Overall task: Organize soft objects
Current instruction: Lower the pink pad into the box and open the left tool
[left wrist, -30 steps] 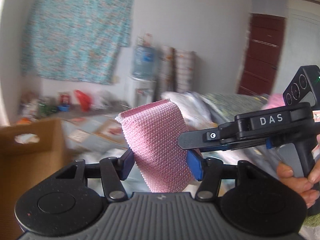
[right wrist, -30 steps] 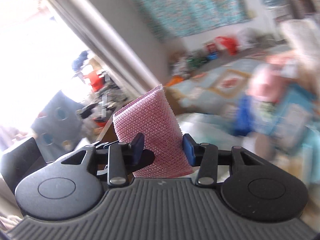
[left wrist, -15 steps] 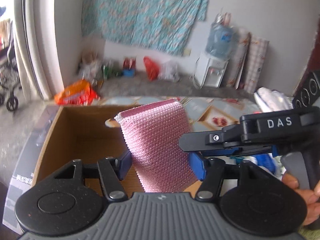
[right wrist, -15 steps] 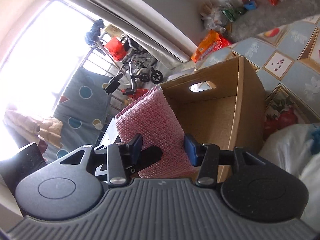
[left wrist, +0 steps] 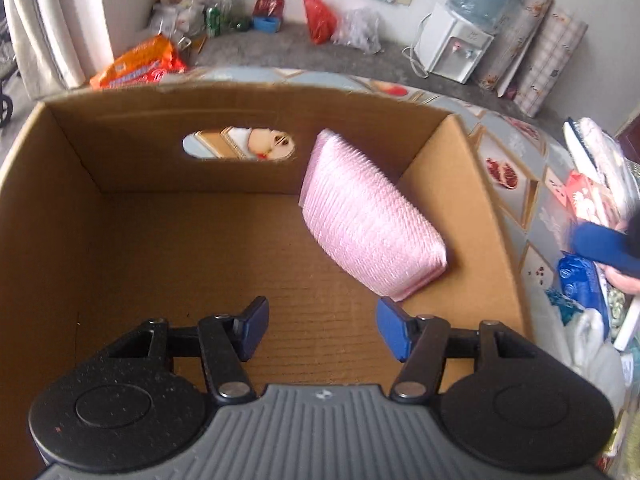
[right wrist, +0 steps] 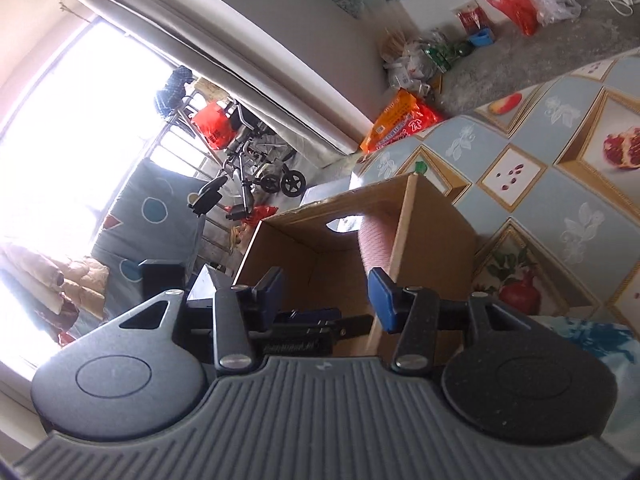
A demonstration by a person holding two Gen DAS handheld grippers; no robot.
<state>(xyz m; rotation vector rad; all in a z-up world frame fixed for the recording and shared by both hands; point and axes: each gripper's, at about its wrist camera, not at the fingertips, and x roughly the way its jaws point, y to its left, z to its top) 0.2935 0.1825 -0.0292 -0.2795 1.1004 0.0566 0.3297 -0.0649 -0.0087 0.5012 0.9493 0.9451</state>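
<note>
A folded pink knitted cloth (left wrist: 368,220) lies inside an open cardboard box (left wrist: 120,240), leaning into its far right corner. It also shows in the right wrist view (right wrist: 376,242), behind the box wall (right wrist: 436,240). My left gripper (left wrist: 320,328) is open and empty above the box floor, just short of the cloth. My right gripper (right wrist: 324,292) is open and empty, outside the box near its right wall. One of its blue fingers (left wrist: 600,246) shows at the right edge of the left wrist view.
The box stands on a patterned tablecloth (right wrist: 560,120). Bags and packets (left wrist: 592,272) lie to the right of the box. On the floor beyond are an orange bag (left wrist: 140,66), a water dispenser (left wrist: 460,44) and a wheelchair (right wrist: 256,160).
Both grippers held the pink cloth over the box. Both have opened and the cloth has dropped into the box's far right corner. The right gripper has pulled away to the right.
</note>
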